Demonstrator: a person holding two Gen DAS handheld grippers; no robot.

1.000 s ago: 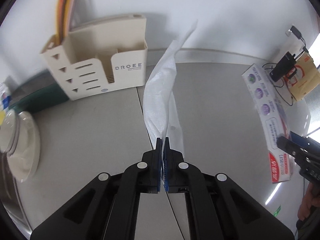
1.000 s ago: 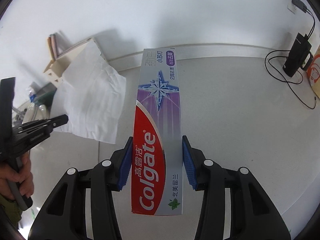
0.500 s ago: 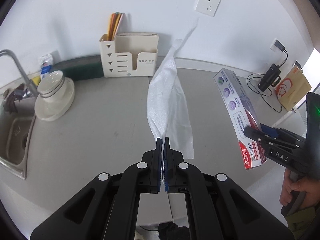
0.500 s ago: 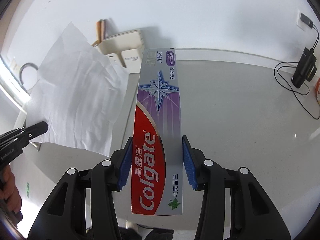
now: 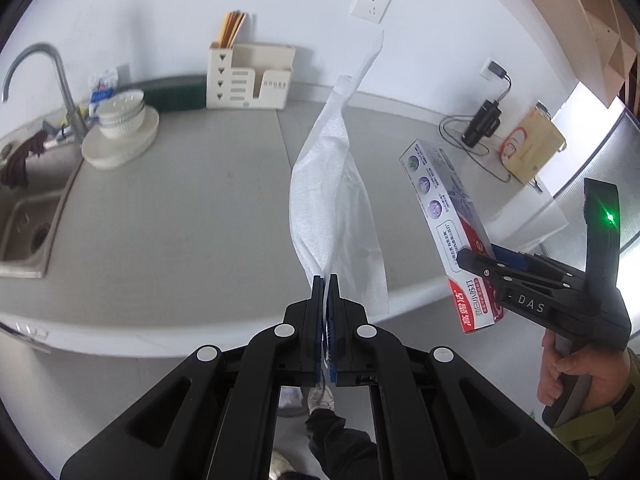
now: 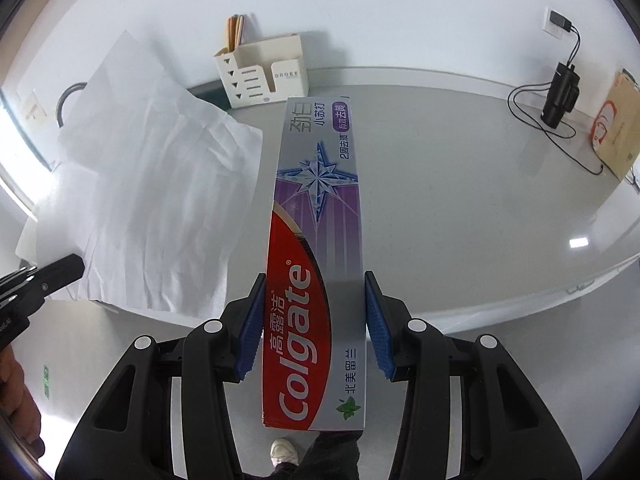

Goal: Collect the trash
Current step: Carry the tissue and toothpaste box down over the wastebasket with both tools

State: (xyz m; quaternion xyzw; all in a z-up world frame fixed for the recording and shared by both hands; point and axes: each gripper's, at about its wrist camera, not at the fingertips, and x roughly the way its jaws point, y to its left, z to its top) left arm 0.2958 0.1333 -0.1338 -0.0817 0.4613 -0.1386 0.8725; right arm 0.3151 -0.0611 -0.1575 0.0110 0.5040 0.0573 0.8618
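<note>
My left gripper [image 5: 329, 280] is shut on a white paper towel [image 5: 332, 192], which stands up from the jaws in the air before the counter's front edge. The towel also shows in the right wrist view [image 6: 152, 184], with the left gripper [image 6: 60, 272] at its lower left. My right gripper [image 6: 314, 300] is shut on a Colgate toothpaste box [image 6: 316, 240], held lengthwise along the fingers. In the left wrist view the box [image 5: 448, 224] and the right gripper [image 5: 480, 260] are at the right, off the counter's edge.
A grey counter [image 5: 180, 220] lies ahead. On it are a cream organizer [image 5: 250, 80], stacked bowls on a plate [image 5: 120, 128], a sink [image 5: 28, 224] with a tap [image 5: 60, 80], a black charger with cable [image 5: 480, 124] and a tan bag [image 5: 532, 148]. The floor is below.
Both grippers have pulled back and up from the counter, carrying the towel and the box. More of the counter, sink and floor now shows.
</note>
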